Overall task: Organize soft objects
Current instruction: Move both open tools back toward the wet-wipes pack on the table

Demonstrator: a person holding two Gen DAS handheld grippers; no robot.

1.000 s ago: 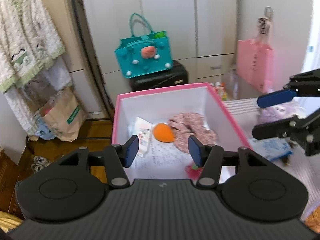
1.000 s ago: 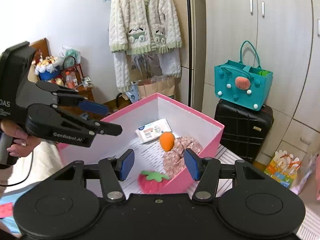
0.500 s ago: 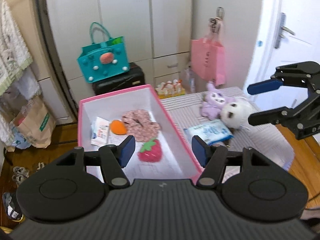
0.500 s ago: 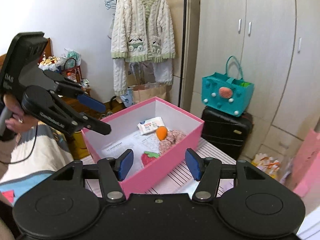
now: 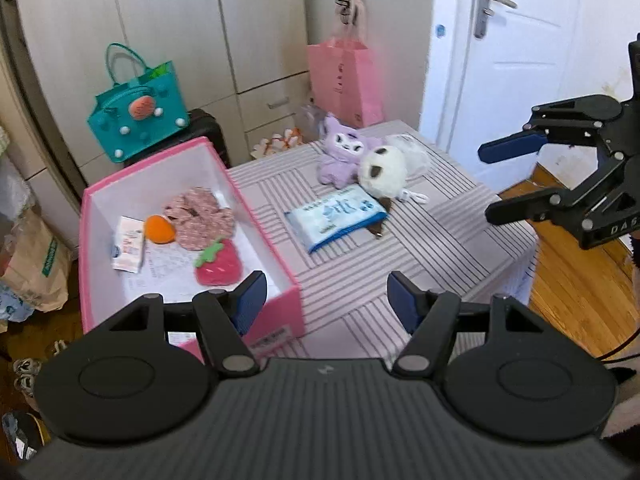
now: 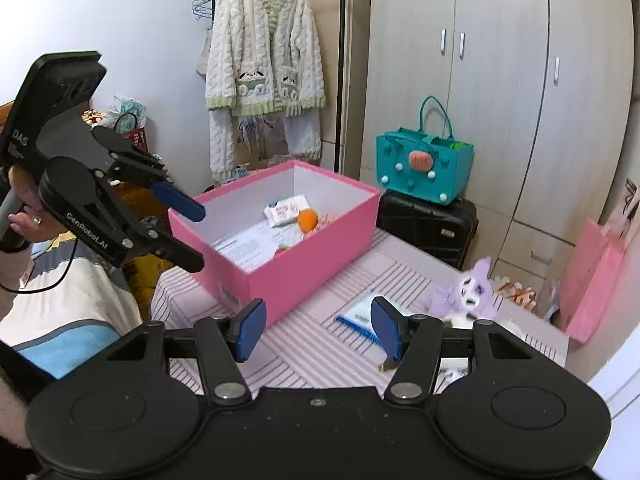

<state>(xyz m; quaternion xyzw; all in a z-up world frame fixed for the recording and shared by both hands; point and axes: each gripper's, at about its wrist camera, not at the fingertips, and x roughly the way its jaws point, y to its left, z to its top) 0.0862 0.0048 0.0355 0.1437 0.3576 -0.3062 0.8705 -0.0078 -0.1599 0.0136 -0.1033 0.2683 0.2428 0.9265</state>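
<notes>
In the left wrist view the left claw (image 5: 326, 298) hangs empty over the near edge of the striped pale surface (image 5: 360, 288), its blue pads apart and opening with nothing between them; at the left stands the open pink cardboard box (image 5: 276, 258), already holding a red plush strawberry (image 5: 220, 266), an orange plush carrot (image 5: 159, 230), a pink floral fabric scrunchie (image 5: 200, 222) and a small white tissue packet (image 5: 129, 244); on the surface right of the box lie a flat blue-and-white soft pack (image 5: 334, 216), a round white plush with a dark face (image 5: 382, 168) and, furthest, a purple plush doll (image 5: 344, 150), the two plushes touching; the right claw (image 5: 490, 180) hovers at the far right, empty, pads apart; the soft pack's long axis runs from near left to far right, one short end pointing towards the white plush, whose small dark tail piece rests at that corner; the purple doll sits upright, facing the camera. In the right wrist view the right claw (image 6: 318, 328) stands parted over the near surface, the pack partly hidden behind its right pad, the purple doll to the right. The likely risk is that a grab at the white plush drags the pack or the doll along, since they crowd together; a thin flat pack could also slip from a shallow pinch, and a wide carry might clip the box's wall.
</notes>
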